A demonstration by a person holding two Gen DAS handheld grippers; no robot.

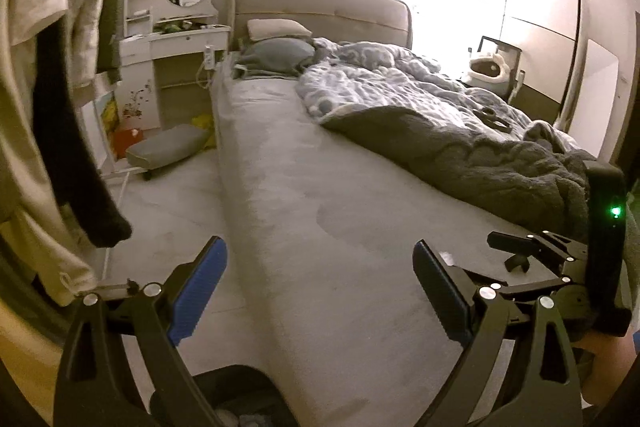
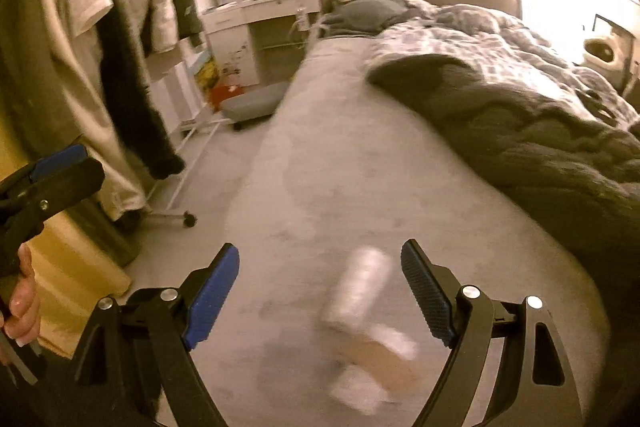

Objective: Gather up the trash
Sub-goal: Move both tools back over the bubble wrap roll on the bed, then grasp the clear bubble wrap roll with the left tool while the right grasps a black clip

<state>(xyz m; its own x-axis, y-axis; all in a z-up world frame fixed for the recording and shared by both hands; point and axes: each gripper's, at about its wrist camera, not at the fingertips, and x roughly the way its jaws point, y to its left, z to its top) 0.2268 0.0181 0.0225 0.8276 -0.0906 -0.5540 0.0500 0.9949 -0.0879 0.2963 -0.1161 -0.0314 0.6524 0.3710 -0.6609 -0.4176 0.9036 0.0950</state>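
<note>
In the right wrist view a blurred white and tan piece of trash (image 2: 366, 323), like a crumpled wrapper or carton, lies on the grey bed sheet (image 2: 360, 167) between my fingers. My right gripper (image 2: 320, 291) is open around it, not touching it. My left gripper (image 1: 320, 287) is open and empty over the near edge of the bed sheet (image 1: 320, 167). The left gripper also shows at the left edge of the right wrist view (image 2: 48, 179). The right gripper shows at the right edge of the left wrist view (image 1: 532, 255).
A rumpled grey duvet (image 1: 440, 115) covers the bed's right side, with a small dark object (image 1: 492, 117) on it. Pillows (image 1: 276, 43) lie at the headboard. Clothes hang on a wheeled rack (image 2: 100, 47) at left. A white dresser with mirror (image 1: 180, 27) and a grey stool (image 1: 168, 147) stand beyond.
</note>
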